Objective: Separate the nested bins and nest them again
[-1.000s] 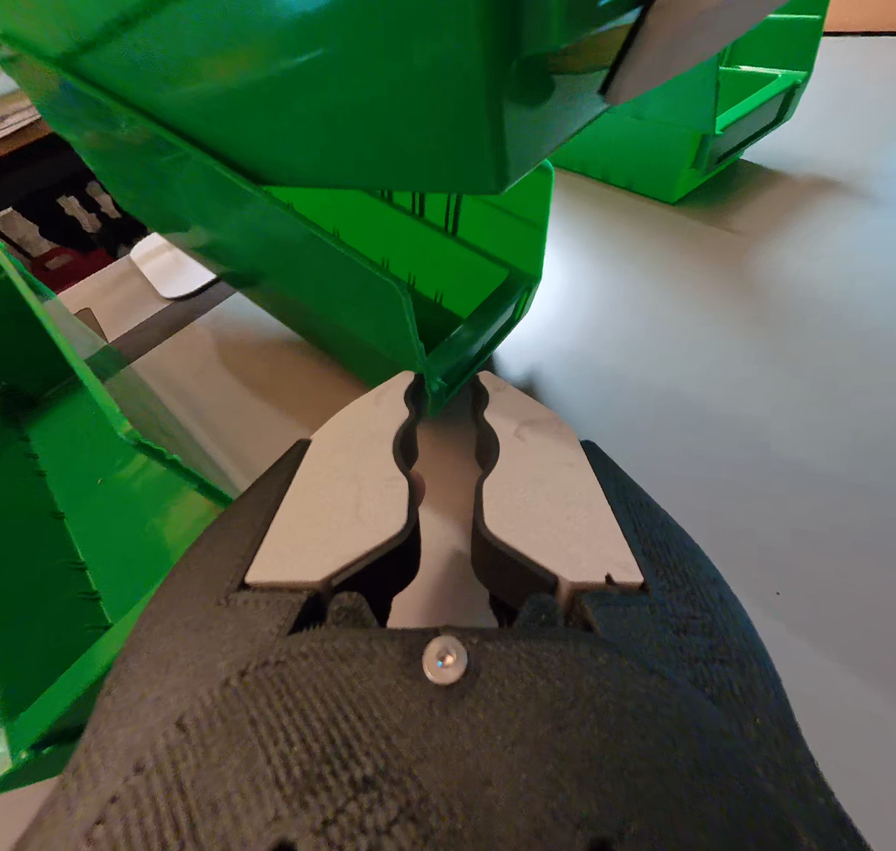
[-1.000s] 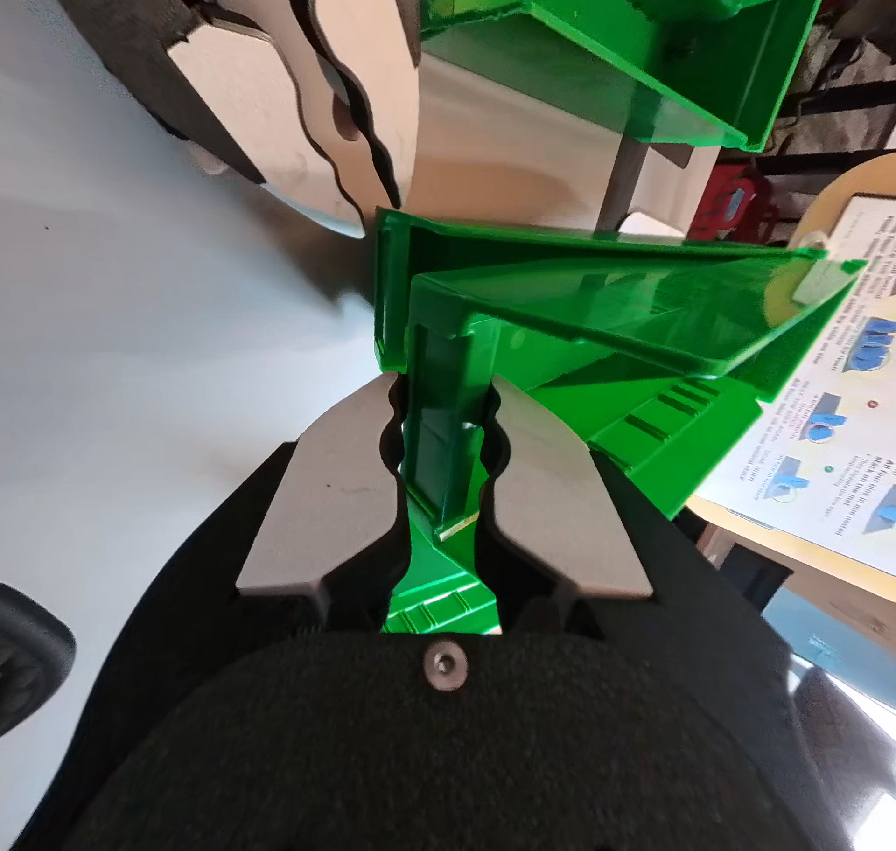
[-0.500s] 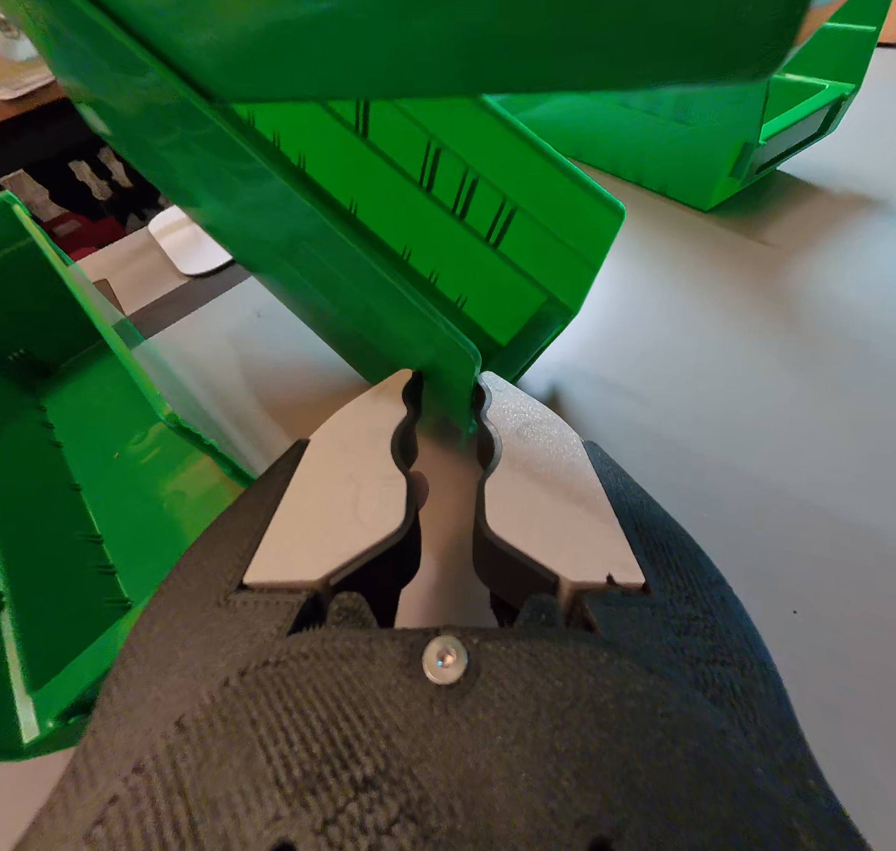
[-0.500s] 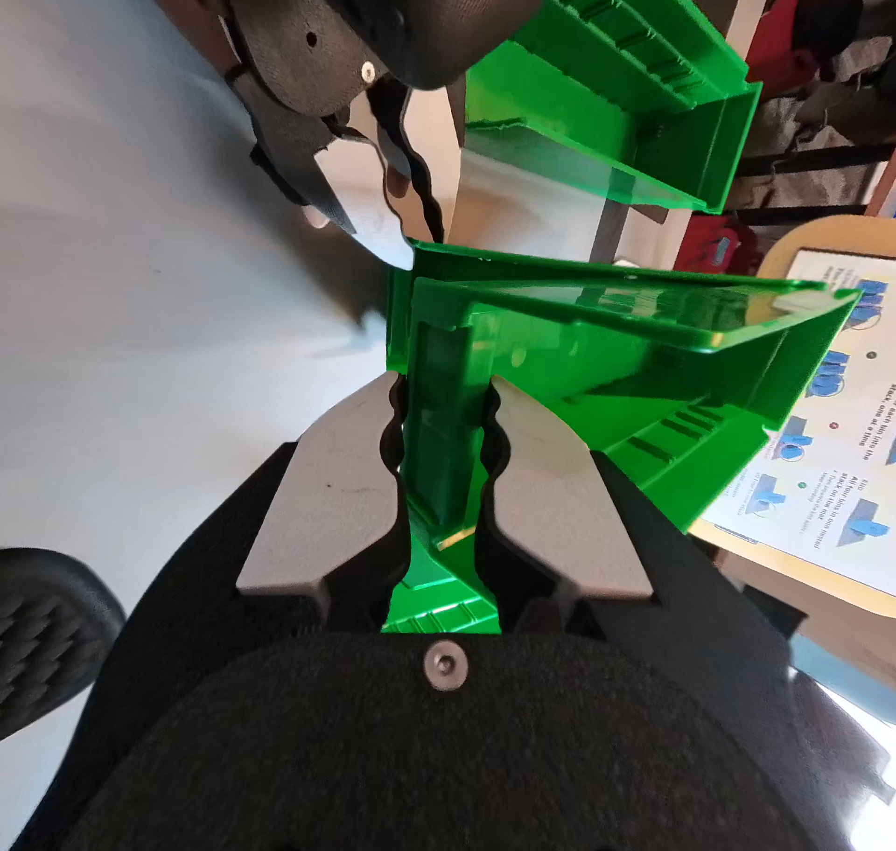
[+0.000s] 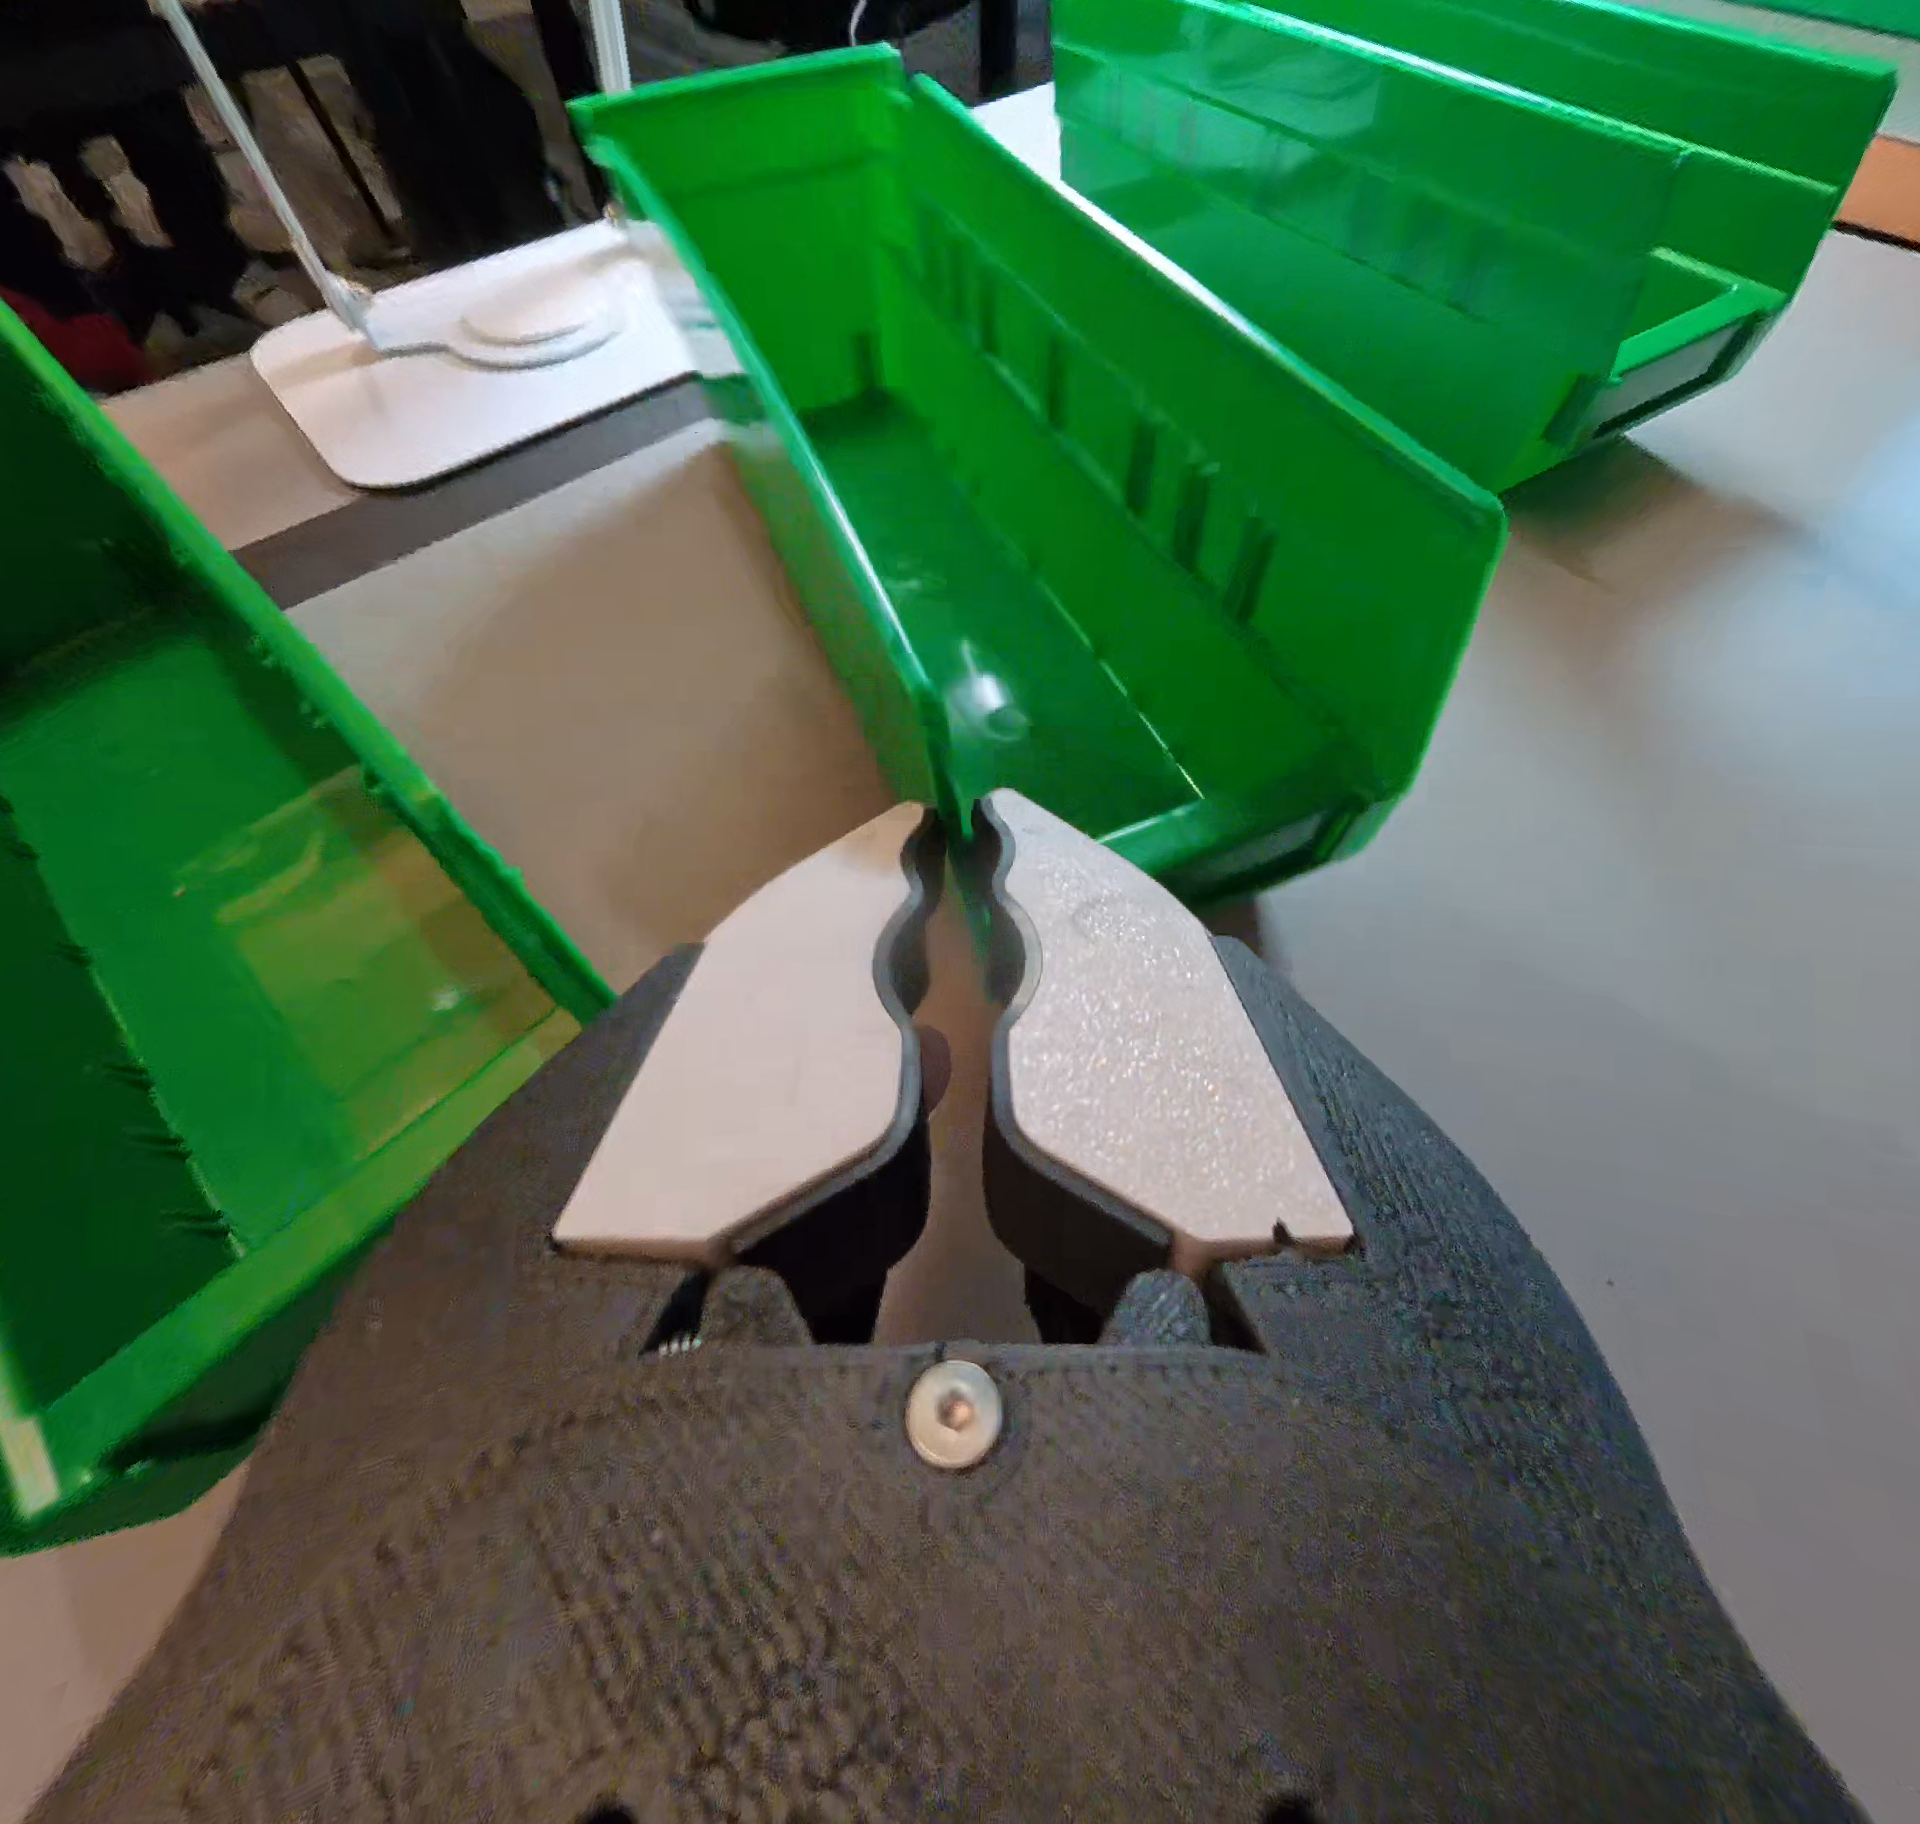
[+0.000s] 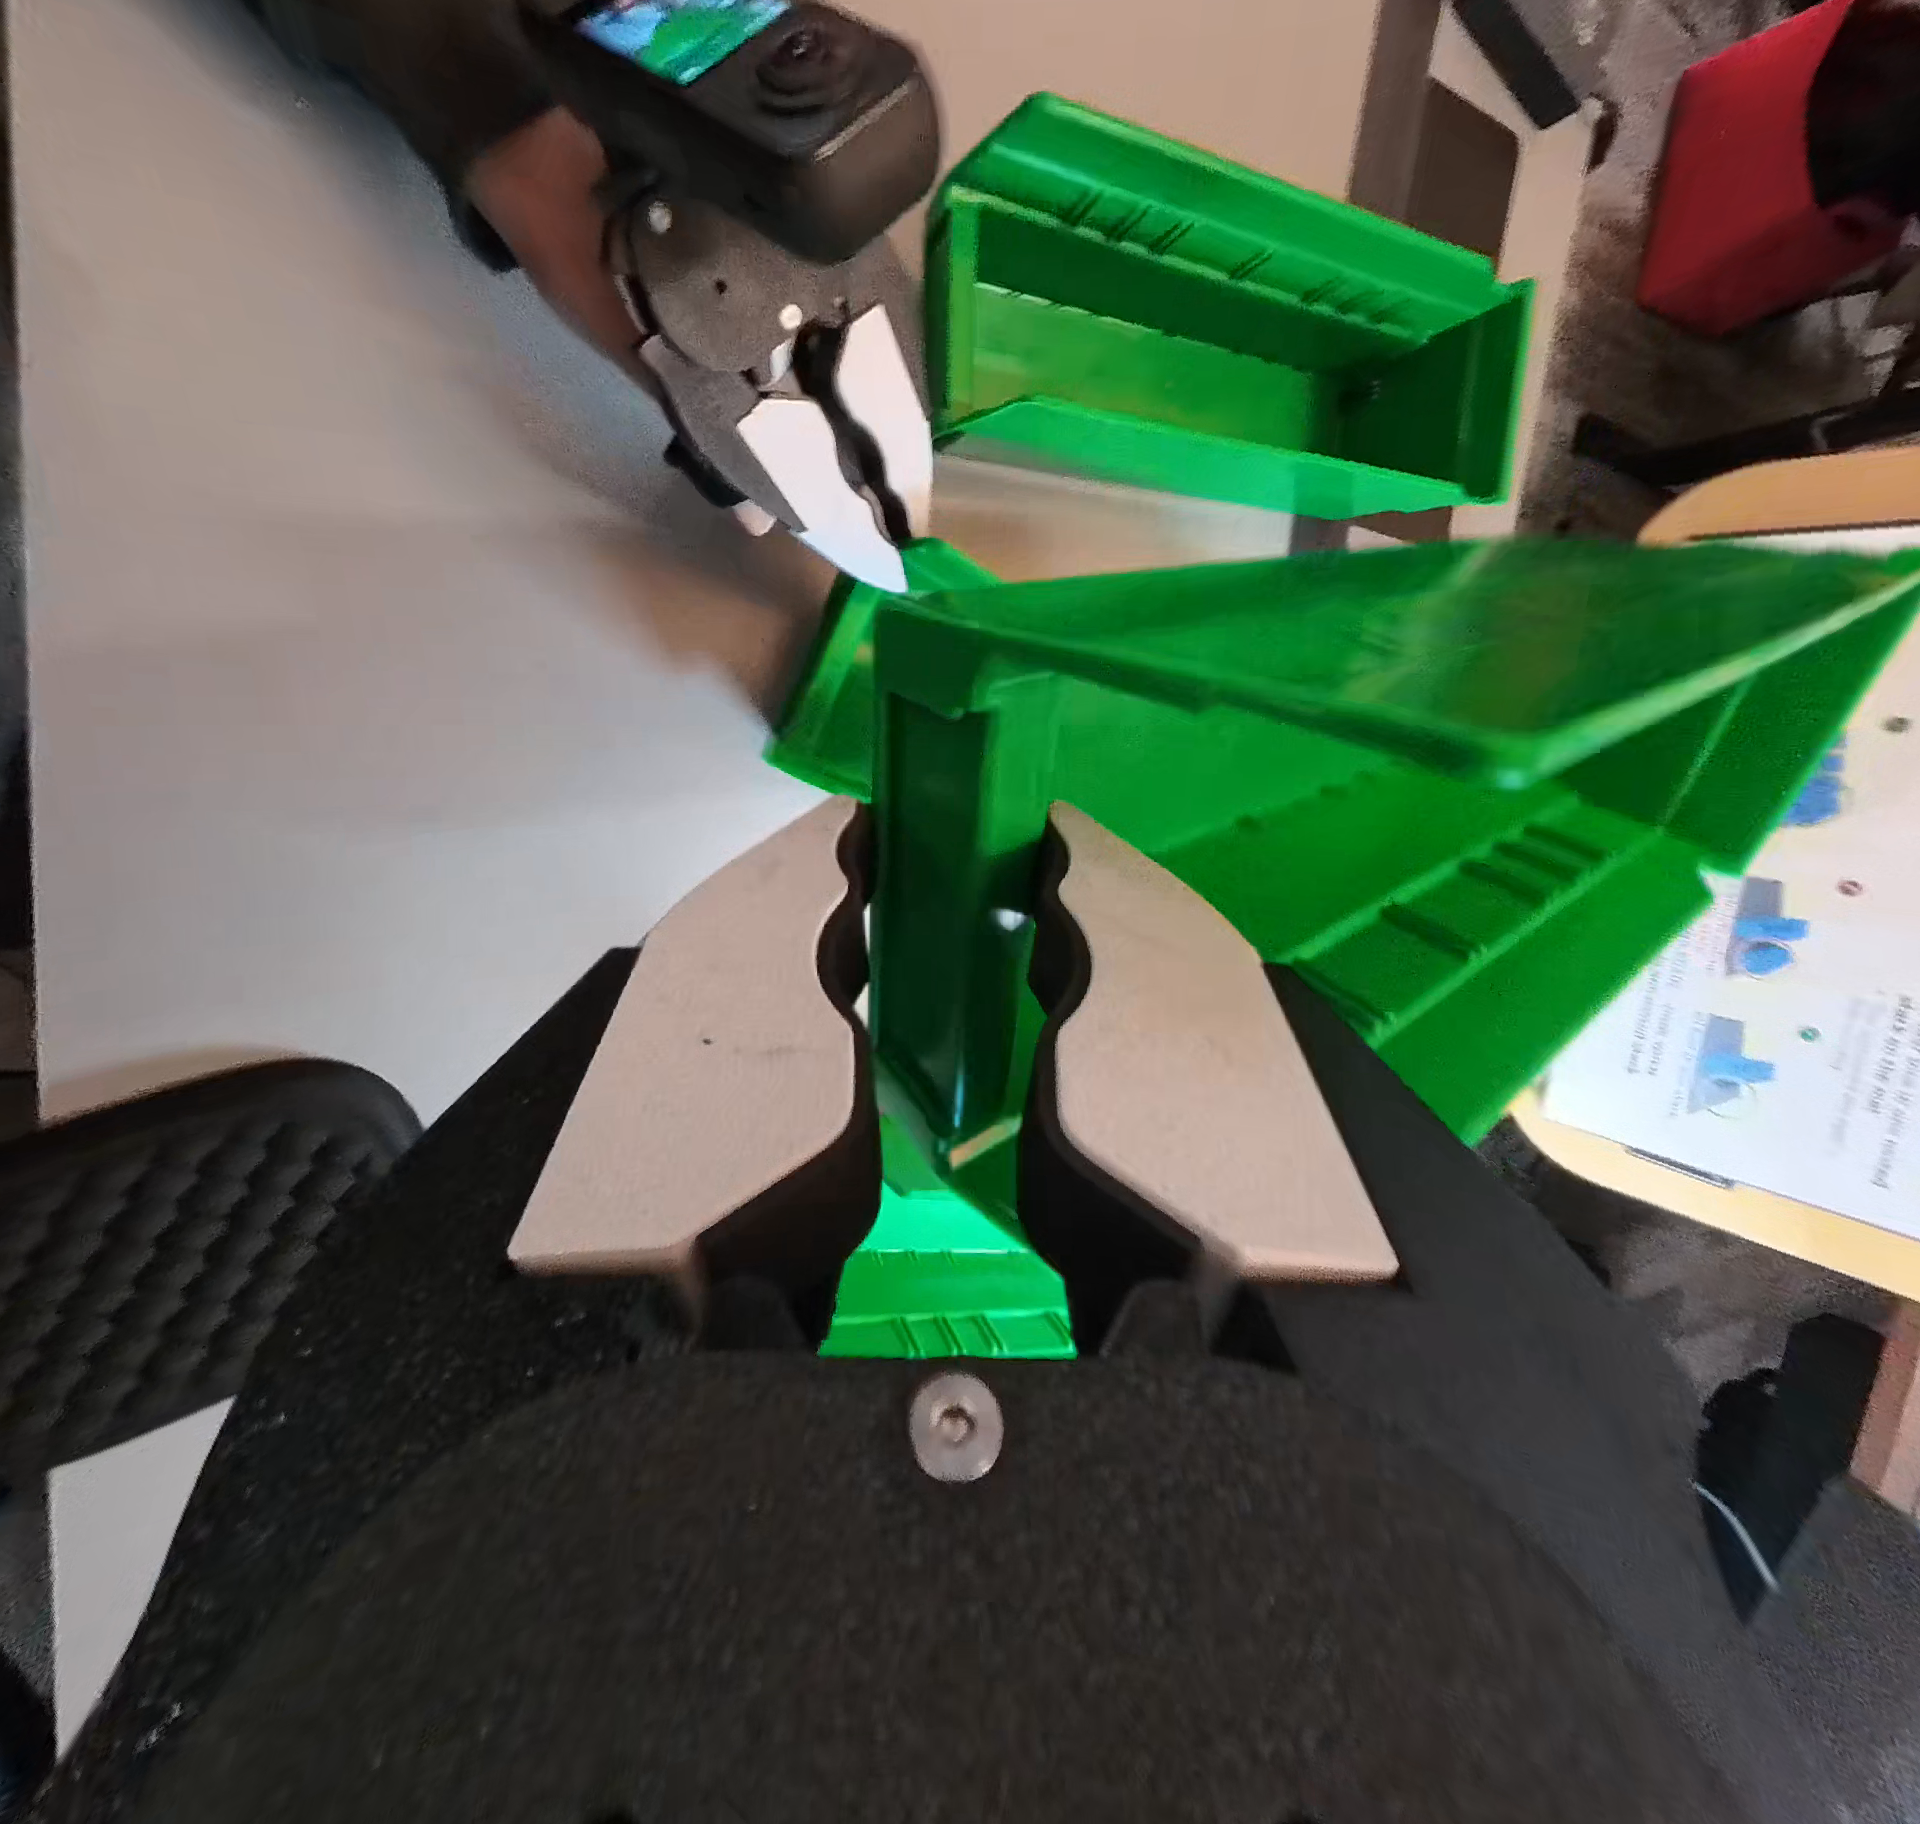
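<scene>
The left gripper (image 5: 961, 824) is pinching the near side-wall edge of a green bin (image 5: 1049, 569) sitting on the bench (image 5: 1621, 943), its fingers (image 5: 790, 1036) clamped together on that thin rim. The right gripper (image 6: 951, 818) is gripping the front lip of a lifted bin (image 6: 1382, 735), fingers clamped on it. Bare bench is lying open right of the left fingers; a nested pair (image 5: 1455, 216) is sitting beyond.

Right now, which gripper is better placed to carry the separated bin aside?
Right, probably. The right gripper is shut on the front lip of the tilted, raised green bin. The left gripper only pinches a wall corner of the empty green bin resting on the table.
</scene>
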Motion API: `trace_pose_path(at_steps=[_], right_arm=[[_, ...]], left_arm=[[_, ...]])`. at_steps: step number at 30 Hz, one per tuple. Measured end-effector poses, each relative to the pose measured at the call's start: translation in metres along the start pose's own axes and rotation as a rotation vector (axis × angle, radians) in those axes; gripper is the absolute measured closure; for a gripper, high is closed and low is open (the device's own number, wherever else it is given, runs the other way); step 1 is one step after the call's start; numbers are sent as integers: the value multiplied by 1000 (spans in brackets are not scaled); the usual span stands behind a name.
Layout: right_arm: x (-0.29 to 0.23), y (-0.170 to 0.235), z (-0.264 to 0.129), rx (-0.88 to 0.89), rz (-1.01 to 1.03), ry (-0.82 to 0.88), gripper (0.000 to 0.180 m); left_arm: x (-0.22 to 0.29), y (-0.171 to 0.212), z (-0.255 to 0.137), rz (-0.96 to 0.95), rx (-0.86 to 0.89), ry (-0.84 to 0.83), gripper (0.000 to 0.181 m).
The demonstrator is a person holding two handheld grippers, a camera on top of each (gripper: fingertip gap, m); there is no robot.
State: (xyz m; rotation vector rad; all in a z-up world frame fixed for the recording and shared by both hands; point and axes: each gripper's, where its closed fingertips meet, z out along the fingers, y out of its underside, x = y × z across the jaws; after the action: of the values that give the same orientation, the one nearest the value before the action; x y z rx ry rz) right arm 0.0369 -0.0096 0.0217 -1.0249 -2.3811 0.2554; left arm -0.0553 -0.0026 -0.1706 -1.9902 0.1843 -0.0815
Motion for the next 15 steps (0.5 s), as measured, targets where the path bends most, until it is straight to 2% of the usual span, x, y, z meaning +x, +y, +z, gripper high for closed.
trace_pose_path(at_steps=[5,10,15], right_arm=[[15,4,-8,-66,-13,90,152],[15,41,1,-195,-14,215,152],[-6,67,7,-214,28,259,152]], left_arm=[[7,0,-4,-7,10,16,176],[-2,3,-16,-11,31,-18,176],[-26,4,-33,-69,72,-90,176]])
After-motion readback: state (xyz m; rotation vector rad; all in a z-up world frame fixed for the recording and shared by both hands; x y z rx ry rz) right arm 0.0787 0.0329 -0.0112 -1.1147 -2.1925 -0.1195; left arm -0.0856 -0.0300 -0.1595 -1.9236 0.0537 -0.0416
